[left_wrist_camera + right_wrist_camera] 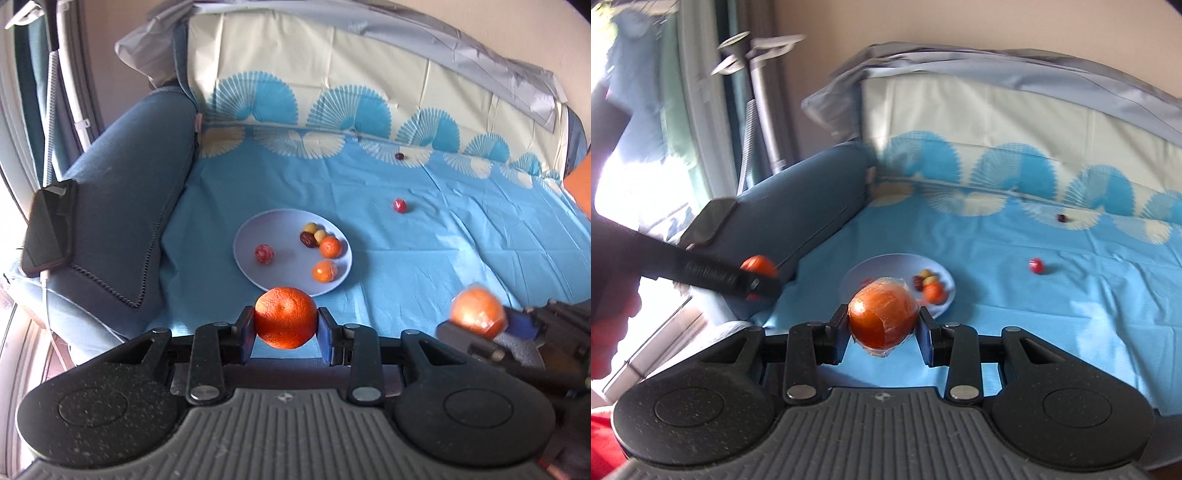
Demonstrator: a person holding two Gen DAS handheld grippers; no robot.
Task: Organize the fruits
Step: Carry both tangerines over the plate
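My left gripper (285, 325) is shut on a bare orange (285, 317), held above the near rim of a pale blue plate (255, 236). On the plate lie two small oranges (328, 246), a red fruit (264, 254), a dark date and small yellow fruits. My right gripper (883, 325) is shut on an orange wrapped in clear film (882, 319), held in front of the same plate (945, 275). That wrapped orange (478, 308) shows blurred at the right of the left wrist view. The left gripper's orange (759, 266) appears at the left of the right wrist view.
A blue patterned cloth (443, 251) covers the sofa seat. A red fruit (399, 205) and a dark fruit (399, 156) lie loose on it behind the plate. A phone (48, 225) rests on the blue armrest (125, 206) at the left. An orange object (580, 177) sits at the right edge.
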